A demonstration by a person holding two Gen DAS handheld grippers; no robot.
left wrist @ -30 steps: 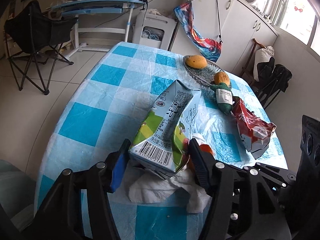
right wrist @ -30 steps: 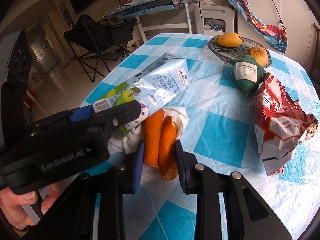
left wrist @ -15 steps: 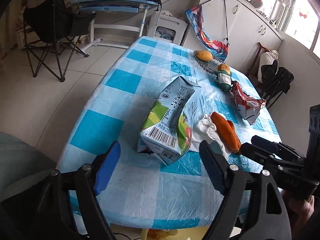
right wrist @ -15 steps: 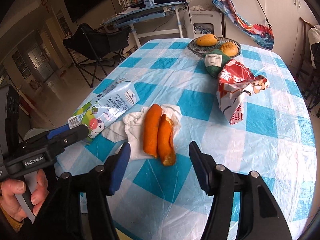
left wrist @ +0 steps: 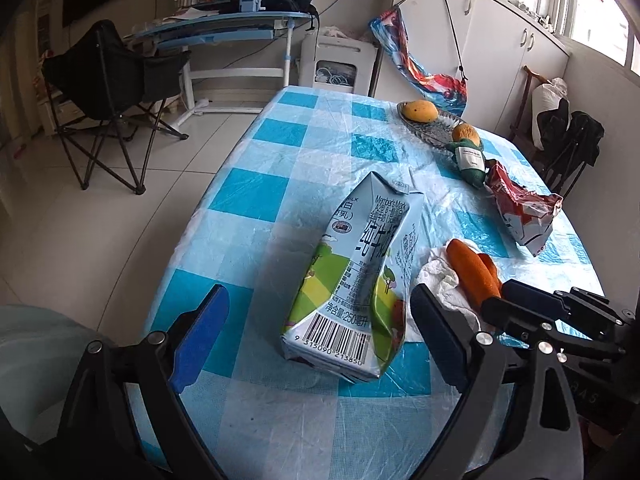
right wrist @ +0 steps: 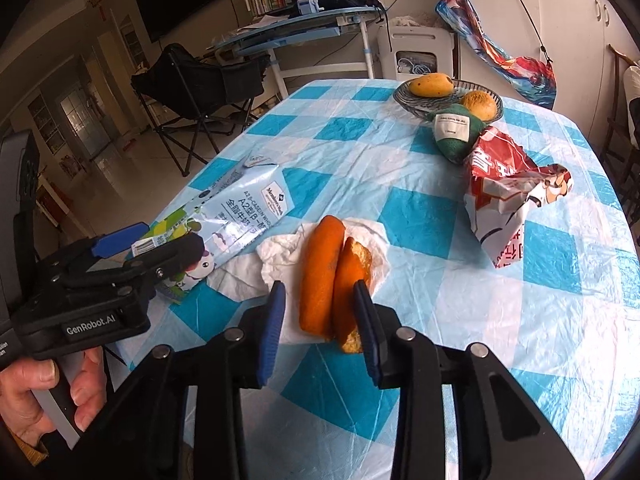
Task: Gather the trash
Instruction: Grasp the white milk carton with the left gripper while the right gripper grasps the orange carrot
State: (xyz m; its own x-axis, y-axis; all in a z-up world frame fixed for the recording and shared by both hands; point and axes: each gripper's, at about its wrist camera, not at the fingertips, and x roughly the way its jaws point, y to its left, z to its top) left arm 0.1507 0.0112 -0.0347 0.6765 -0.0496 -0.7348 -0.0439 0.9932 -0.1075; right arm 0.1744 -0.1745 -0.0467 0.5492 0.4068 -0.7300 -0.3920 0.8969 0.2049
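left tool [left wrist: 320, 340]: jaws wide apart and opening; the crushed milk carton [left wrist: 360, 276] lies between them on the surface [left wrist: 256, 196], untouched by either pad. right tool [right wrist: 320, 328]: jaws closing around the near ends of two orange peel pieces [right wrist: 332, 280]; a gap is seen beside the left pad, and contact at the right pad cannot be told. the peel lies on a crumpled white tissue [right wrist: 276, 256], just beside the carton.

writing read on the carton: "members mark", "milk", a 250 volume mark, barcode 9 315090 213850. "genrobot.ai" is read on the left tool body in the right wrist view. the white label on the green pouch [right wrist: 452, 132] is too small to read. red chinese characters are seen on the torn red-and-white snack bag [right wrist: 504, 200], not legible in full.

only the right wrist view shows the hand [right wrist: 48, 396] gripping the left tool's handle. only the left wrist view shows the barcode digits. both views show the glass dish [right wrist: 404, 100] holding fruit at the far end of the checked cloth.
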